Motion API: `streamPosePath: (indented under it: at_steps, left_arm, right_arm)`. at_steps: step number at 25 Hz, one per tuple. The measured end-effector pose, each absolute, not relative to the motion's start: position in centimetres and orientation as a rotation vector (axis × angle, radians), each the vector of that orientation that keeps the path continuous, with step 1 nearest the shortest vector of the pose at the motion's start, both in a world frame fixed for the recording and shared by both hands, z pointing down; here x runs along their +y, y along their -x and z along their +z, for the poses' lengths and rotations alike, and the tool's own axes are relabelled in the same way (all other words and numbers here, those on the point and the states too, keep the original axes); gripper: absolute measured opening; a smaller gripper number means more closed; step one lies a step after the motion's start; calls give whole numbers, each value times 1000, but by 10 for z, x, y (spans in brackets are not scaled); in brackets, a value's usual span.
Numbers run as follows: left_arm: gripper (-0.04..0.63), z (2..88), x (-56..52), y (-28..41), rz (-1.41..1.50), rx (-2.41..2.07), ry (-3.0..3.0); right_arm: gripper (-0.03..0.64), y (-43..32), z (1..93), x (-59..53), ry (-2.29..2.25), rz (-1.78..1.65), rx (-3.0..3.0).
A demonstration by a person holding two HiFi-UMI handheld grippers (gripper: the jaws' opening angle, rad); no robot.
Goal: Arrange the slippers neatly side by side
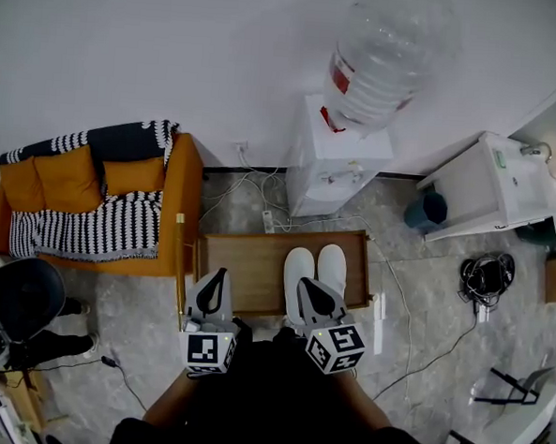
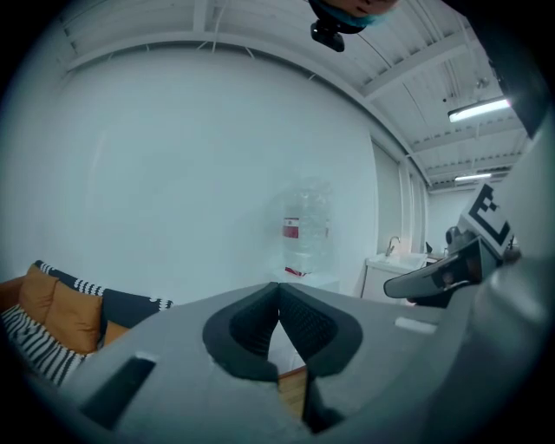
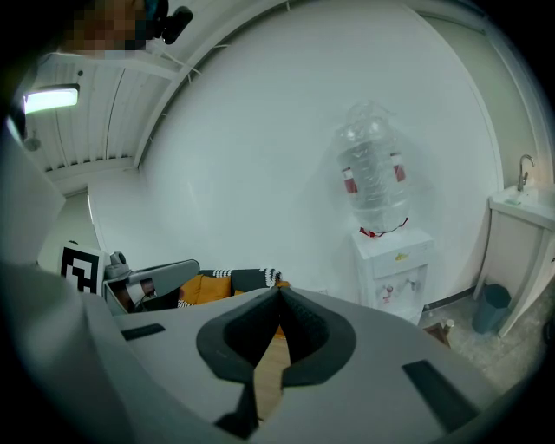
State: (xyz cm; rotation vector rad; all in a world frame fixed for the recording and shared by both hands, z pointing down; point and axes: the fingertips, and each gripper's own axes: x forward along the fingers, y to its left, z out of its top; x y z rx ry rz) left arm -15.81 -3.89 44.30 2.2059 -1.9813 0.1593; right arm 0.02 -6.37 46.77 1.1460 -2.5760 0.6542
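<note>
A pair of white slippers (image 1: 300,269) is lying side by side on the right half of the low wooden board (image 1: 247,266), sides just about touching and toes pointing toward the board's far edge; the slipper nearer the board's right edge is sitting a little farther back than its partner.

The left gripper (image 1: 216,283) is hanging over the board's near left part, well apart from the slippers; its jaws are standing pressed together with nothing between them, and its ribbed pads (image 2: 251,325) are meeting at the tips in the left gripper view.

The right gripper (image 1: 305,286) is hovering over the board's near edge, overlapping the heel end of the slipper closer to the board's middle; whether it is touching that slipper cannot be told. Its jaws are likewise resting together and gripping nothing; only a strip of the board's wood is showing below the pads in the right gripper view.

A white water dispenser (image 1: 333,168) is standing just beyond the board's far edge; an orange sofa (image 1: 101,196) is sitting to the board's left; a coil of black cable (image 1: 486,274) is lying on the floor well to the board's right.
</note>
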Motion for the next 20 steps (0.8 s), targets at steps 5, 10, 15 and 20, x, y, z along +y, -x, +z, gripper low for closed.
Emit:
streamPosePath:
  at_steps: [5, 10, 15, 20]
  left_arm:
    - [17, 444, -37, 154, 154, -1970, -2216]
    - [17, 444, -34, 150, 162, -1974, -2212]
    - [17, 445, -30, 147, 160, -1974, -2206]
    - [17, 445, -29, 145, 166, -1974, -2212]
  right_arm:
    - [12, -2, 469, -61, -1149, 655, -2569]
    - [12, -5, 468, -59, -1149, 656, -2570]
    - [12, -6, 469, -56, -1143, 659, -2571]
    - [12, -9, 466, -57, -1138, 659, -2576]
